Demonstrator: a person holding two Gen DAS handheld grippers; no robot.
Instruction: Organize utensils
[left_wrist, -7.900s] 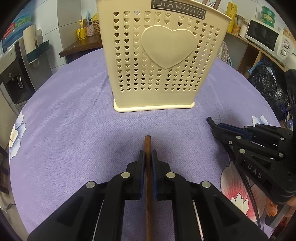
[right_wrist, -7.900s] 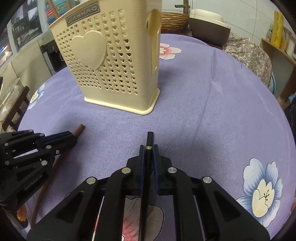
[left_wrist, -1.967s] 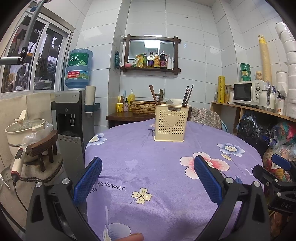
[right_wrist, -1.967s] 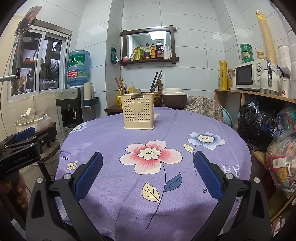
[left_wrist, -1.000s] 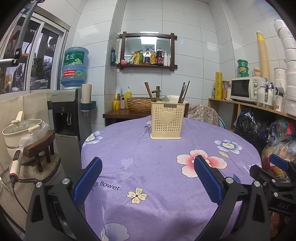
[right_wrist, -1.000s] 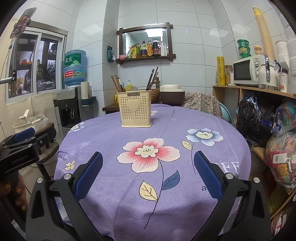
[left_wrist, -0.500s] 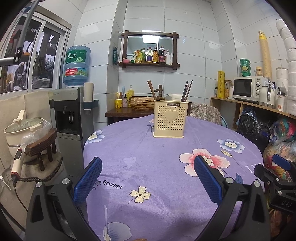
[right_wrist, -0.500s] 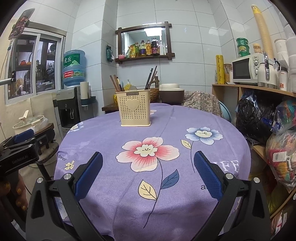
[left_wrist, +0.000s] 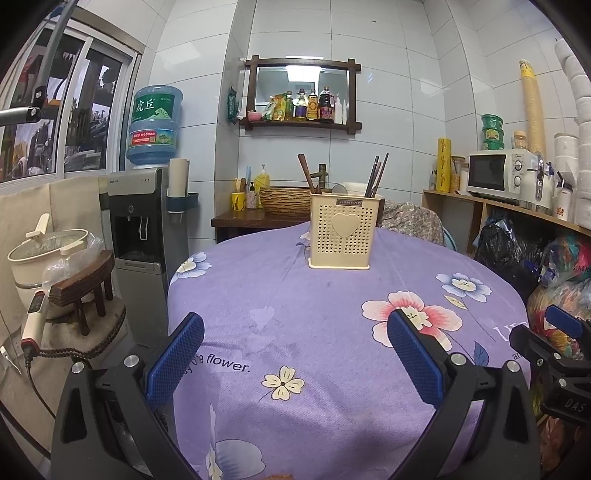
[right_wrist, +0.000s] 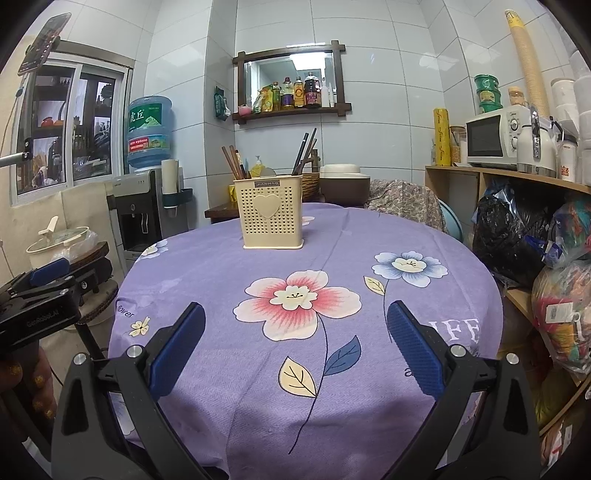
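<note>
Both hand-held grippers (left_wrist: 295, 358) (right_wrist: 295, 347) gape wide, empty, well back from utensil holder (left_wrist: 340, 234).

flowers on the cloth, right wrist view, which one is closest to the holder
The big pink flower. It lies directly in front of the holder, while the blue flower sits off to the right and the small cream flower is down at the left edge.

Utensils' (left_wrist: 376, 176) lower ends inside holder (left_wrist: 340, 236)

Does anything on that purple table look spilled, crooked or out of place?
Nothing stands out. The cream holder stands upright on the tablecloth, chopsticks leaning inside it. No loose utensils show on the cloth.
</note>
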